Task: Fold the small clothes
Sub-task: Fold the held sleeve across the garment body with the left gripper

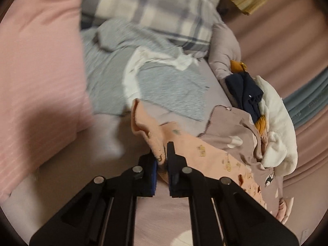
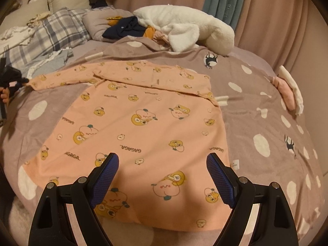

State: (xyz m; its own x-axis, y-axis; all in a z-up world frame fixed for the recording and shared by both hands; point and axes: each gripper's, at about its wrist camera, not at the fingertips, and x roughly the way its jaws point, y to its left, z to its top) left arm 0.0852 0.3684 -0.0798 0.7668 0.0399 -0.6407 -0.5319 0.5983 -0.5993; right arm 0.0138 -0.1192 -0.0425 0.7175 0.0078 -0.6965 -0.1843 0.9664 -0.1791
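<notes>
A small peach-pink shirt (image 2: 143, 127) with cartoon prints lies spread on a mauve spotted blanket (image 2: 266, 106). One sleeve is folded across the top; the other stretches left. My left gripper (image 1: 163, 160) is shut on the cuff of that stretched sleeve (image 1: 151, 127); it shows far left in the right wrist view (image 2: 12, 80). My right gripper (image 2: 162, 162) is open and empty, hovering over the shirt's lower part.
A white fluffy garment (image 2: 184, 26), a navy garment (image 2: 123, 28) and a grey cushion (image 2: 96, 24) lie behind the shirt. A plaid pillow (image 1: 164, 10), grey clothes (image 1: 164, 80) and a pink striped pillow (image 1: 37, 61) lie to the left. Curtains (image 2: 266, 10) hang behind.
</notes>
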